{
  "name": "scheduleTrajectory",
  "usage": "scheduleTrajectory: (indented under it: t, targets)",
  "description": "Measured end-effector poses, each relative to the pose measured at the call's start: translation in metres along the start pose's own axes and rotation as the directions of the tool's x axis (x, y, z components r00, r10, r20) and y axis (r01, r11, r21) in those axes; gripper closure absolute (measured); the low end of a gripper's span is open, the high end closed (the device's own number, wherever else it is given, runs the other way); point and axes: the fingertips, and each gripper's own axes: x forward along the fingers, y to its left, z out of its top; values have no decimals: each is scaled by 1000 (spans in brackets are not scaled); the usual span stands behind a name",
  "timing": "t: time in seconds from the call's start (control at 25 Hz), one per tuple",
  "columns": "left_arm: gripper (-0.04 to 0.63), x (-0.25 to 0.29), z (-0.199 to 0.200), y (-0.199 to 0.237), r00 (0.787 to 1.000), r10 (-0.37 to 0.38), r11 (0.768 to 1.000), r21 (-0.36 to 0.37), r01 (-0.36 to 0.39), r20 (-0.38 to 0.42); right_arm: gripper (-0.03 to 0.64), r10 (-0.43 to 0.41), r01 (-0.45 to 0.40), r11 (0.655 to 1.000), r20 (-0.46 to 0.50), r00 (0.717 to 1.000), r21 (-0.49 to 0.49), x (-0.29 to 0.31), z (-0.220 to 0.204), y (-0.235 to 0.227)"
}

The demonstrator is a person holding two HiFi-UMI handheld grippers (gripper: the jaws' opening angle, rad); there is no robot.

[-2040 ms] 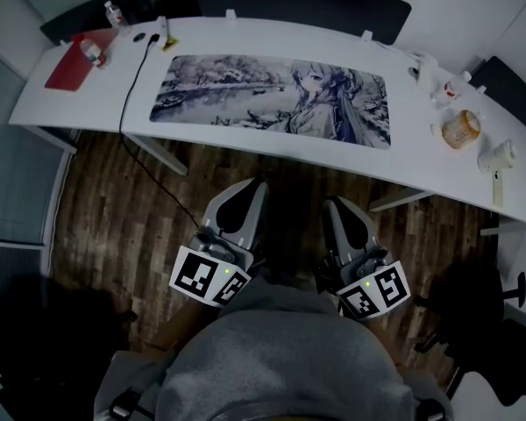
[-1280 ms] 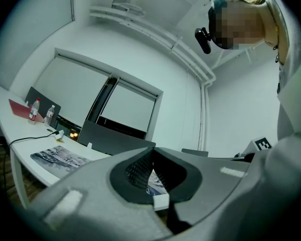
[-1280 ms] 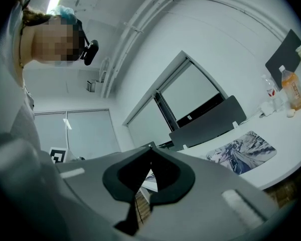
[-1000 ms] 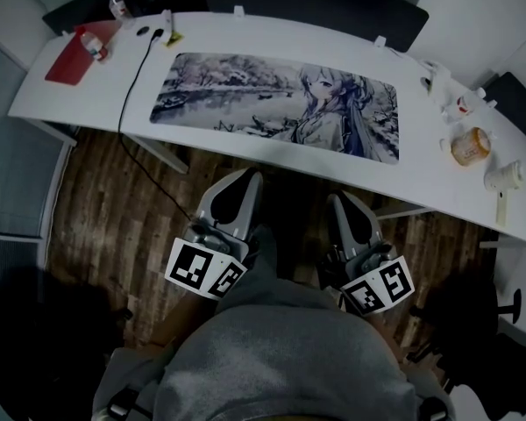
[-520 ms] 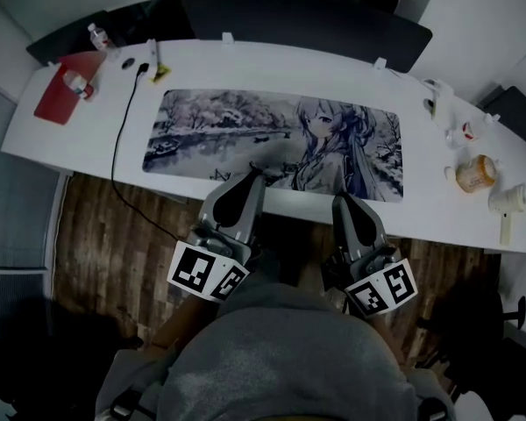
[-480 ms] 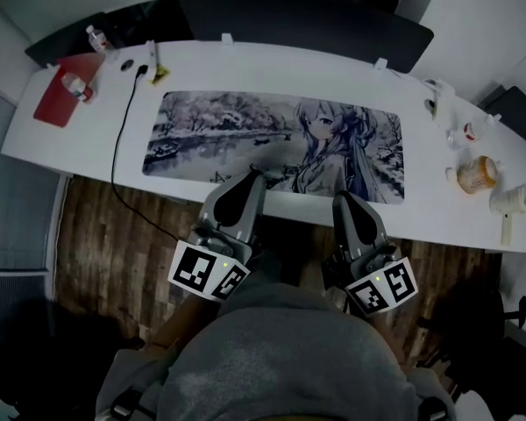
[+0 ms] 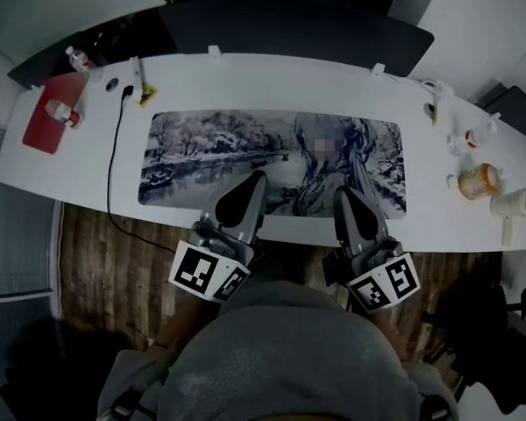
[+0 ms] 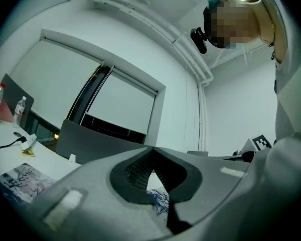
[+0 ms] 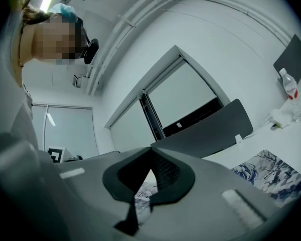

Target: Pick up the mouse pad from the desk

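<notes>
White worktop (image 7: pixel 272 77) sits way closer than a second ago. Mouse pad (image 7: pixel 210 147) lies flat mid-frame on it, untouched. Left claw (image 7: pixel 254 179) and right claw (image 7: pixel 344 195), both pressed together and empty, now hover at its near edge, so grabbing looks next.

Grey sweatshirt (image 7: pixel 280 358). Grey shells and black ribbed pads (image 8: pixel 136 172) on left hand-held gripper (image 7: pixel 255 181) and right hand-held gripper (image 7: pixel 341 196); each carries a white cube (image 7: pixel 209 272) of black square markers.

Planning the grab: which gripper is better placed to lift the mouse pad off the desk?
Right, slightly. The right gripper hangs over the near edge of the mouse pad, closer to a corner; the left gripper is near that edge's middle. Both are shut, empty.
</notes>
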Motion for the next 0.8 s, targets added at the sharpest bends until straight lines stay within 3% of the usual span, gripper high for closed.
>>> scheduleTrajectory:
  t: [0.64,0.8]
  targets:
    - [595,41,-2,32,998,-66,998,13,66,-20,615,-62,63,998,38,997,-28,38,10,-32]
    - [595,45,-4,37,999,-47,999,1,47,-25,615,-71,71,997,32,997,-30,39,11,-40]
